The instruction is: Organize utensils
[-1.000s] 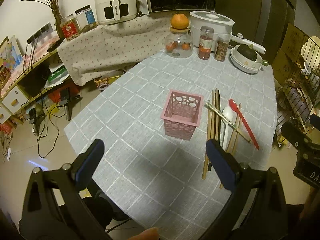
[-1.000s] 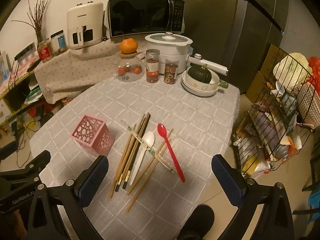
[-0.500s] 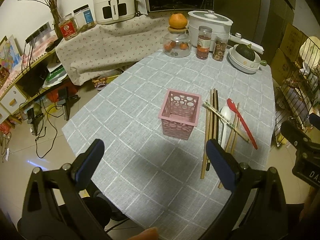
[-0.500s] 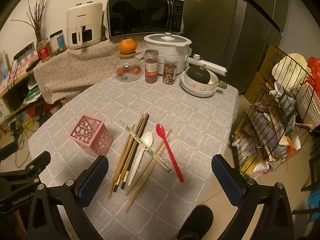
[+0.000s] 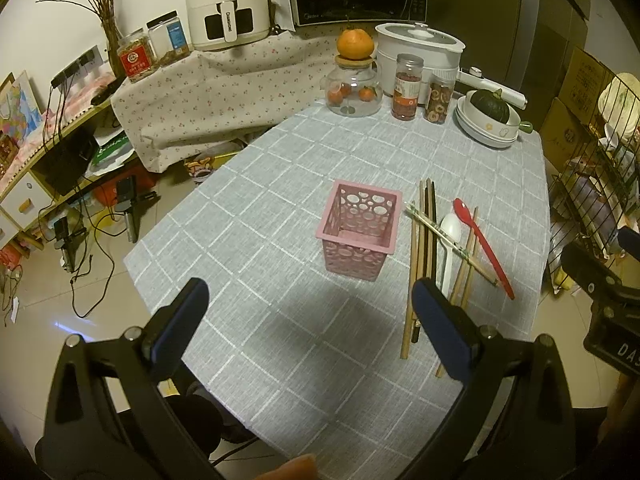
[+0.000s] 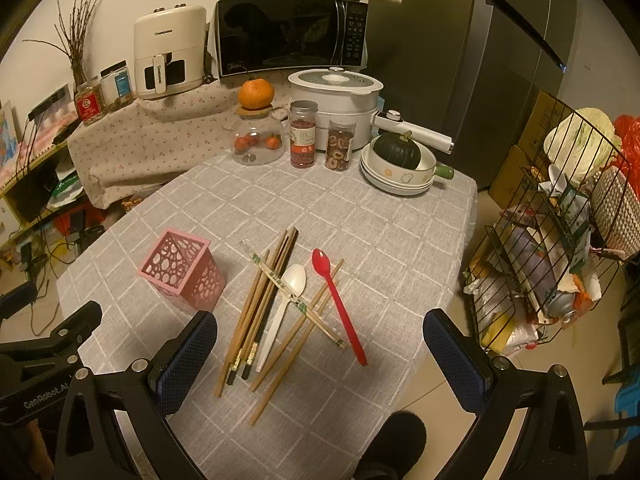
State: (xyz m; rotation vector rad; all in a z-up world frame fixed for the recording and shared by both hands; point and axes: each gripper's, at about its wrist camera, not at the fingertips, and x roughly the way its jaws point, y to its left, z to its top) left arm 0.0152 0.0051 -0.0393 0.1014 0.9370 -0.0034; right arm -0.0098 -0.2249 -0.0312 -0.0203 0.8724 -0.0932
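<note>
Fingers of both grippers stand spread wide and hold nothing: the left gripper [image 5: 306,320] hangs before the pink holder [image 5: 360,230], the right gripper [image 6: 320,354] over the utensil heap. Nothing sits in the holder yet, so we judge the first pick is in hand. We should take the red spoon [image 6: 338,304] first, since it lies at the heap's edge, apart from most sticks. We count one red spoon, one white spoon [image 6: 286,304], one holder, and roughly nine chopsticks [image 6: 256,312] on the counter [image 6: 380,240], crossed too thickly for certainty.
</note>
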